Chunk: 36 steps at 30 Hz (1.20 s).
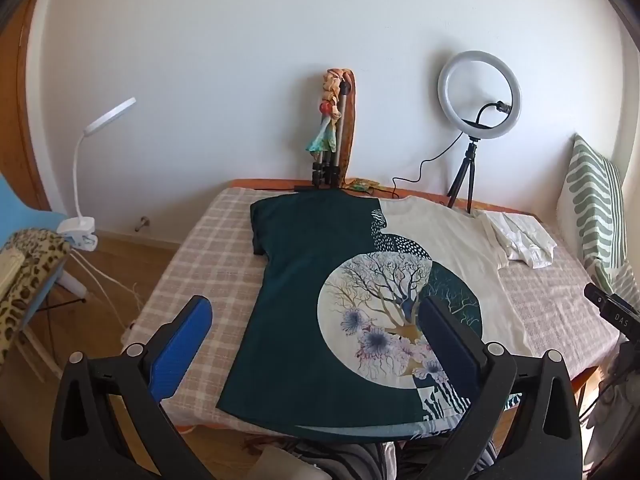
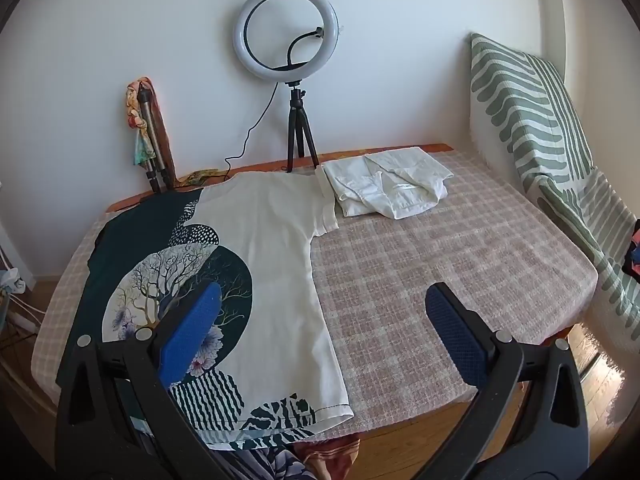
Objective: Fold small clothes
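My left tongs (image 1: pixel 316 320), black-framed with blue pads, stand released, jaws spread wide and gripping nothing; they hover over the near hem of the garment. My right tongs (image 2: pixel 324 312), of the same build, are likewise released and empty, one finger above the shirt's printed panel, the other above bare cloth.

The task item, a short-sleeved T-shirt half dark green and half cream with a round tree-and-flower print (image 1: pixel 320 280), lies spread flat, collar toward the wall, hem overhanging the near edge of the surface. A second item, a crumpled white garment (image 2: pixel 388 192), lies at the far right, touching the shirt's cream sleeve.

The surface is a table covered by a pink-and-white checked cloth (image 2: pixel 460 260); an orange-brown edge shows at the far side. On that far side stand a white ring light on a small black tripod (image 2: pixel 290 36), cable trailing leftward, and a second tripod draped with a multicoloured scarf (image 1: pixel 332 120), both near the plain white wall (image 1: pixel 240 60).

To the right leans a green-and-white striped cushion (image 2: pixel 532 120). To the left, off the table, I note a white clip-on gooseneck lamp (image 1: pixel 86 184), a light blue chair carrying leopard-print fabric (image 1: pixel 28 264), and wooden flooring (image 1: pixel 132 256).
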Tool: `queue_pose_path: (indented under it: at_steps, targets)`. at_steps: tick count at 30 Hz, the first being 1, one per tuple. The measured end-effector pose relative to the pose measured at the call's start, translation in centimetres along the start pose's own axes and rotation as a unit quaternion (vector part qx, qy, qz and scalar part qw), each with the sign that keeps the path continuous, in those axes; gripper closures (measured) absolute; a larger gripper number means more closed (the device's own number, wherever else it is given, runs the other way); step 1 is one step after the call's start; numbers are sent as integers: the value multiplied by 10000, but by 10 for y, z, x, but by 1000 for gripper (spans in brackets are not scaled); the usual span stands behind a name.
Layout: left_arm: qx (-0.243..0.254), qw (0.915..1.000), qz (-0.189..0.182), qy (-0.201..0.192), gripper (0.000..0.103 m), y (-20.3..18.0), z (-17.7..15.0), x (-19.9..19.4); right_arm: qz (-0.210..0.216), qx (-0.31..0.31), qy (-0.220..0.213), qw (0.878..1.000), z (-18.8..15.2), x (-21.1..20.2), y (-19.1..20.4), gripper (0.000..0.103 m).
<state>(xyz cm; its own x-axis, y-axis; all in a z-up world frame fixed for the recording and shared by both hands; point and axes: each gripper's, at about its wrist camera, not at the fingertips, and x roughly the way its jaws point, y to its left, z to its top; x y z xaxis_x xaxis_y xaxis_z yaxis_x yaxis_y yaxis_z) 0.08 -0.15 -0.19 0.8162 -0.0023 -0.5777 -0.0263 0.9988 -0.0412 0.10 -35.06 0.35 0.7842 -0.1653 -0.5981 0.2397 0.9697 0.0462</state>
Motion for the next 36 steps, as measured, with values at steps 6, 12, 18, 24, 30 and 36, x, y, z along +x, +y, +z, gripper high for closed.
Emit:
queue_pose_path:
  at_steps: [6,12,18,24,30,36]
  targets:
    - [-239,9997,-42,-4,1,4,3,-1,40,60,-44,10000,2,-1,-3,0]
    - [-267,9996,-27,-93,1,6,3,-6,91,77,-36,9999,2,-2,-4,0]
    - [-307,9995,-47,-109,1,8,4,-6,108,61,-21,9999,1,-1,-1,0]
    - [-324,9994,-44,-93,1,7,3,-6,114,92,-11,9999,0,0,-1,0]
    - [-294,9995,-48,-126,1,5,5,-7,135,80,-14,9999,0,0,-3,0]
    - [-285,9995,-60,-148,1,5,5,-8,139,89,-14,9999,1,0,-3,0]
